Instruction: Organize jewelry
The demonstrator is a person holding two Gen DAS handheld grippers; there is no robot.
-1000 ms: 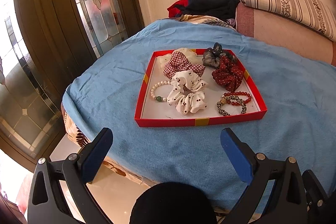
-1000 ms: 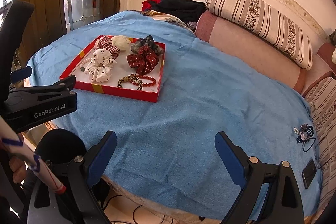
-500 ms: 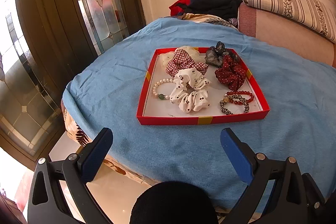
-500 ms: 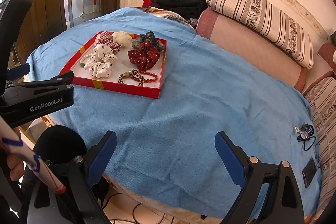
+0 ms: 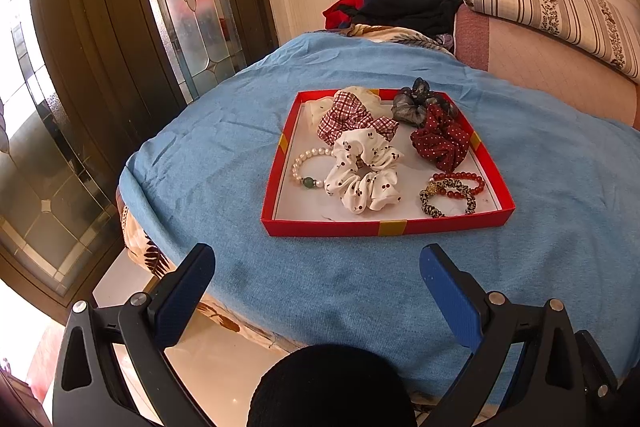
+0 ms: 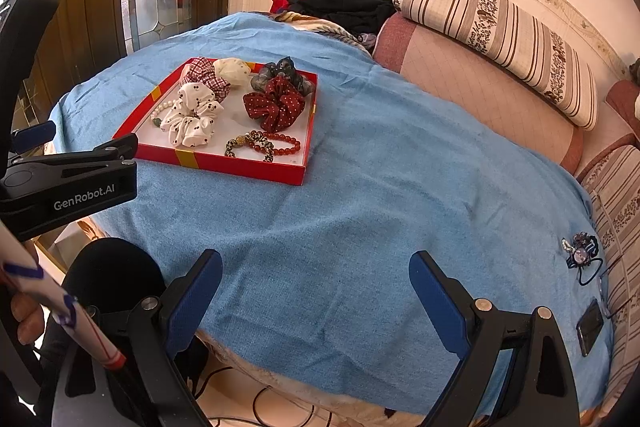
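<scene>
A red tray (image 5: 384, 227) (image 6: 224, 163) sits on the blue blanket. It holds a white cherry-print scrunchie (image 5: 364, 175) (image 6: 191, 115), a plaid one (image 5: 352, 115), a dark red dotted one (image 5: 440, 141) (image 6: 276, 103), a grey one (image 5: 416, 103), a cream one (image 6: 232, 69), a pearl bracelet (image 5: 306, 167), a red bead bracelet (image 5: 460, 183) (image 6: 280, 145) and a leopard bracelet (image 5: 448, 201). My left gripper (image 5: 316, 267) is open and empty, short of the tray's near edge. My right gripper (image 6: 316, 277) is open and empty over bare blanket, right of the tray.
The blue blanket (image 6: 400, 187) covers a round surface. A glass-panelled door (image 5: 80, 87) stands on the left. Striped cushions (image 6: 500, 35) and dark clothes (image 6: 340, 7) lie behind. A hair tie with charm (image 6: 580, 255) and a phone (image 6: 590, 327) lie at the far right.
Both grippers have moved slightly nearer the tray; it sits a little lower and larger in the views. Both stay open and empty.
</scene>
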